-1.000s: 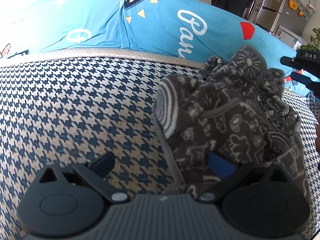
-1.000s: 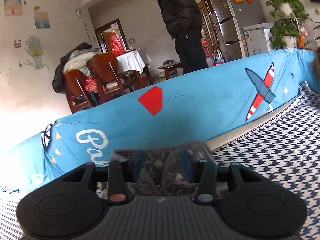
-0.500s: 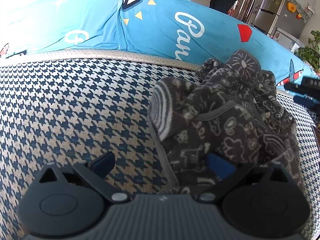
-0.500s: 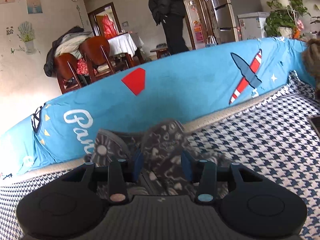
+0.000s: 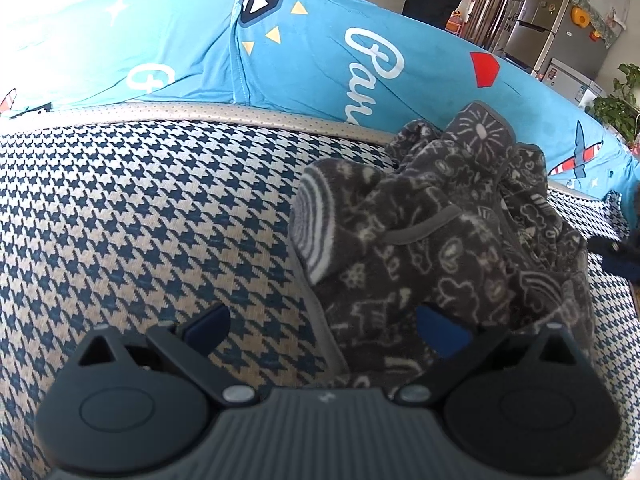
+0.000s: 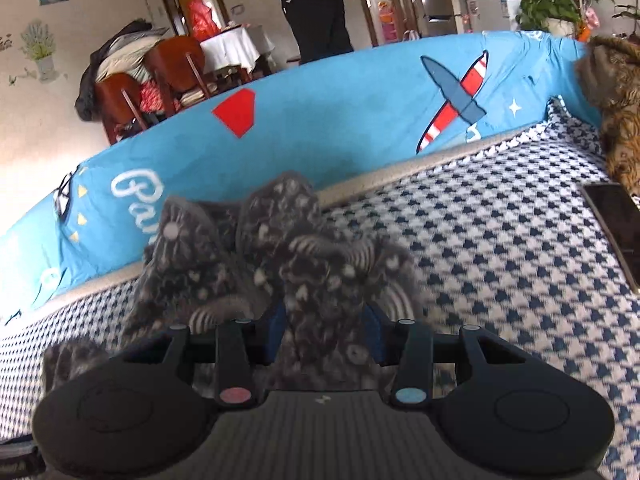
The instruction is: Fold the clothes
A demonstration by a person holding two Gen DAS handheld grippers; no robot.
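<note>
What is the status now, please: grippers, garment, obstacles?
Left gripper open, low over the garment's edge. Right gripper shut on a bunched fold. Garment crumpled. Phone lies clear at right.

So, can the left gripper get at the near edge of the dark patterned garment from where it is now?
Probably yes. The left gripper is open, and the edge of the dark patterned garment already lies between its fingers on the houndstooth cover. Nothing blocks it; the right gripper grips another part of the garment.
</note>
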